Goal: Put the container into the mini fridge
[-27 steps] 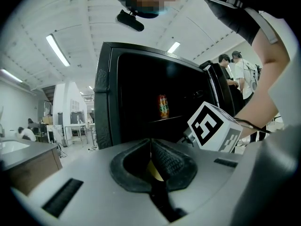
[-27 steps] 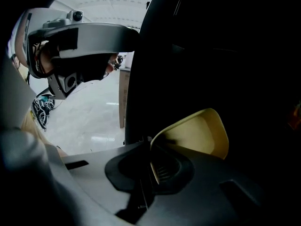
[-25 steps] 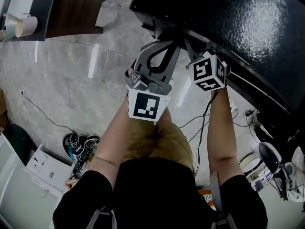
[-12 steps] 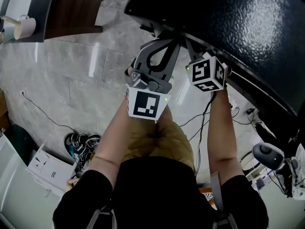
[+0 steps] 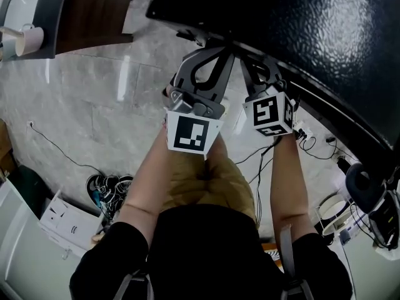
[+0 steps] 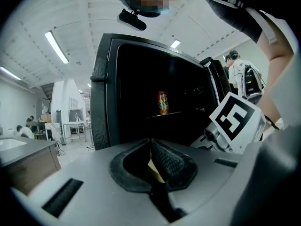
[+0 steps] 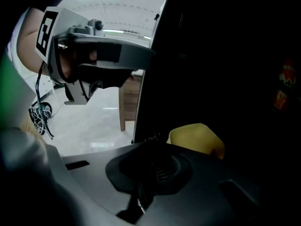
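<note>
The black mini fridge (image 5: 300,36) stands open, and in the left gripper view its dark inside (image 6: 160,84) holds an orange can (image 6: 162,102) on a shelf. A yellow container (image 7: 195,138) sits low inside the fridge, just past my right gripper (image 7: 153,140), whose jaws are shut and apart from it. My left gripper (image 6: 151,142) is shut too; a yellow sliver shows in the slit between its pads, and I cannot tell what it is. In the head view both grippers, the left gripper (image 5: 203,67) and the right gripper (image 5: 256,74), reach under the fridge's front edge.
A wooden cabinet (image 5: 94,11) stands at the upper left on the pale stone floor (image 5: 94,117). Cables (image 5: 106,189) and white boxes (image 5: 62,220) lie at the lower left, with more gear at the right (image 5: 362,205). A red item (image 7: 284,91) shows dimly deep in the fridge.
The right gripper's marker cube has dropped slightly towards the person. The fridge edge has slid left in the head view. The left gripper has barely moved.
</note>
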### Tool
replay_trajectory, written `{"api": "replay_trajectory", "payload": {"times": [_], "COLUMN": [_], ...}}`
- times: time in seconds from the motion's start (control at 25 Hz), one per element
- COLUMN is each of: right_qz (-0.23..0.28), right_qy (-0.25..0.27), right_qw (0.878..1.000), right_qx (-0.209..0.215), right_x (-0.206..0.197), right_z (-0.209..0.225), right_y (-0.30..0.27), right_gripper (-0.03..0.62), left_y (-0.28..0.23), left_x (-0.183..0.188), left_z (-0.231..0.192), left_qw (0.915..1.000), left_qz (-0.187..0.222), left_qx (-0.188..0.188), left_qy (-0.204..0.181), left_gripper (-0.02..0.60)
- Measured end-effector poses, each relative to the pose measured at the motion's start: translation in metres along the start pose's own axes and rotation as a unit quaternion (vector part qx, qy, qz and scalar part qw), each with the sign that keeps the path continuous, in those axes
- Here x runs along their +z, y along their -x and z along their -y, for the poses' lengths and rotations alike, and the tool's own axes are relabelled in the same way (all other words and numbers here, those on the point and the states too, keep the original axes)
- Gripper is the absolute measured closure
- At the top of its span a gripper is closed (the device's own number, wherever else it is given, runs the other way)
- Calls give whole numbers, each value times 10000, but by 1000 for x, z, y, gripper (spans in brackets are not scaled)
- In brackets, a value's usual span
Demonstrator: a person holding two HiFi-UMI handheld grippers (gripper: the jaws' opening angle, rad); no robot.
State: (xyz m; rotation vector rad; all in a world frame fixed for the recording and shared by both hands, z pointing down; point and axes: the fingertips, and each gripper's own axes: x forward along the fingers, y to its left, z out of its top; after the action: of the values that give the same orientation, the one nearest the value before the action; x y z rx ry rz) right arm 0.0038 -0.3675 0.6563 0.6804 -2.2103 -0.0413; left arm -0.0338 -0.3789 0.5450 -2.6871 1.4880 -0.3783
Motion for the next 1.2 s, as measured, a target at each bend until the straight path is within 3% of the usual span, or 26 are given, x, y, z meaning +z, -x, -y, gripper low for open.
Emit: {"api": "replay_trajectory", "payload": {"times": [0.36, 0.76, 1.2], "right_qz": [-305, -362, 35], "right_qy": [183, 122, -241], "right_qw": [9986, 9979, 9980], "right_qx": [-384, -518, -590], "right_x": [-10, -12, 4], "right_z": [31, 49, 48], "right_y": [-22, -34, -4], "right_gripper": [556, 556, 559], "left_y": [-1, -1, -4], "left_x": [-1, -6, 5], "left_z": [2, -6, 0], "left_qw": [10000, 9999, 9998], "left_qz": [-46, -117, -146], "left_qx": [-4, 80, 1], "left_qy": [28, 64, -100], "left_gripper": [557, 557, 557]}}
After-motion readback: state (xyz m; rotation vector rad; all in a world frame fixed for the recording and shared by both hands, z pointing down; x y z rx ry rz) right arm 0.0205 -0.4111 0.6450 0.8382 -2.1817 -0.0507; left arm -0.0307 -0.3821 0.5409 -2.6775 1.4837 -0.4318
